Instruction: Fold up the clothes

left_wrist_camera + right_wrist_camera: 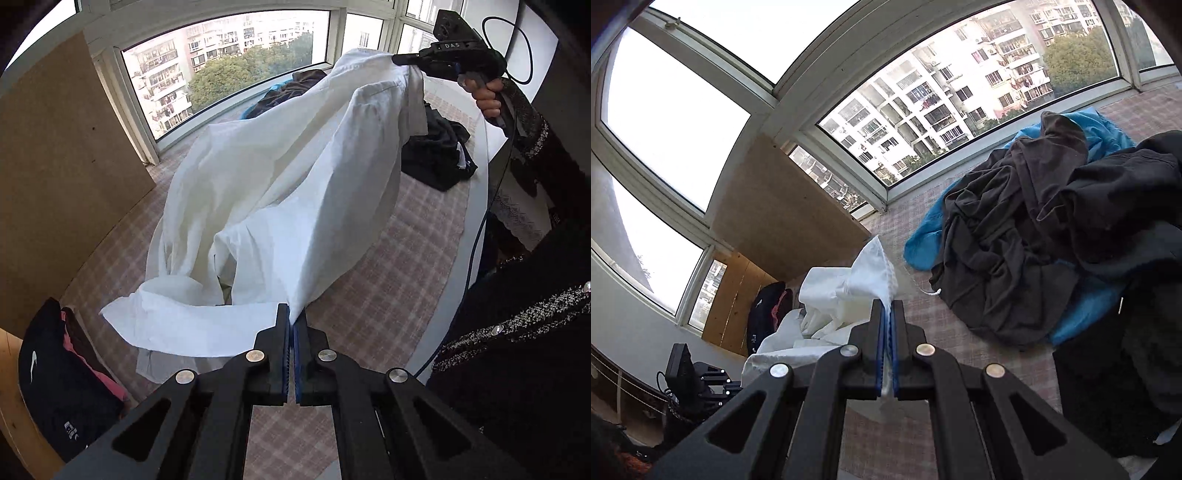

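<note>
A white shirt (pixel 266 192) hangs stretched in the air above a checked pink cloth surface (pixel 388 288). My left gripper (pixel 292 317) is shut on the shirt's lower edge near the camera. My right gripper (pixel 400 59) is shut on the shirt's upper part, held high at the far right. In the right wrist view, the right gripper (pixel 886 306) pinches a fold of the white shirt (pixel 849 291), which bunches to its left. Part of the shirt trails on the surface at lower left.
A pile of dark clothes (pixel 1034 236) lies on a blue garment (pixel 923 236) by the window; it also shows in the left wrist view (pixel 439 151). A dark and pink garment (pixel 66 373) sits at lower left. A brown board (pixel 62 162) leans at the left.
</note>
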Motion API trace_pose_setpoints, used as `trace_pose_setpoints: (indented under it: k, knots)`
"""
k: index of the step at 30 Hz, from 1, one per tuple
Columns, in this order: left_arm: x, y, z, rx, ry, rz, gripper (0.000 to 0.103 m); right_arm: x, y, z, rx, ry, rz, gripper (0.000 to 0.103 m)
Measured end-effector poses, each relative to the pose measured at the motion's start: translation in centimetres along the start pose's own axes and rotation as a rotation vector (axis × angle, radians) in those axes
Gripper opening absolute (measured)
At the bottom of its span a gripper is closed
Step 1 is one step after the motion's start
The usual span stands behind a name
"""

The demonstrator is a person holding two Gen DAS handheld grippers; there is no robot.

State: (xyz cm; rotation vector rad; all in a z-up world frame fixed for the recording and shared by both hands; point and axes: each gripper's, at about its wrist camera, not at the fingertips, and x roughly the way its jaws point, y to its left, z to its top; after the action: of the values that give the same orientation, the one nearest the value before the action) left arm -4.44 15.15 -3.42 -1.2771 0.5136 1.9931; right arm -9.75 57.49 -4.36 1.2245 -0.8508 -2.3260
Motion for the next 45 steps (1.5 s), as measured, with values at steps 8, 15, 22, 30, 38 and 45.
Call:
trace_pose_setpoints:
  k: [8, 15, 22, 30, 38, 45]
  knots:
    - [2.4, 2.6, 1.9, 0.047, 0.042, 0.161, 0.001, 1.2, 0.0, 1.6, 0.017, -0.017, 0.029, 0.003]
    - [-1.4, 9.3, 9.0, 0.034, -0.092, 0.342, 0.001, 0.9, 4.2, 5.6, -0.094, -0.079, 0.029, 0.003]
    - [0.5, 6.4, 4.8, 0.034, -0.016, 0.168, 0.001, 1.5, 1.8, 3.0, -0.069, -0.019, -0.04, 0.003]
    - [9.3, -3.6, -4.5, 0.021, 0.221, -0.142, 0.006, 2.9, -3.6, -1.6, 0.034, 0.078, -0.111, 0.003]
    - [3.2, 1.4, 0.5, 0.081, 0.127, 0.07, 0.039, 2.3, -3.5, -1.4, 0.027, 0.058, -0.073, 0.003]
    - [9.9, 9.3, 8.0, 0.072, 0.132, 0.136, 0.044, 2.6, -2.9, -1.1, 0.013, 0.07, -0.081, 0.003]
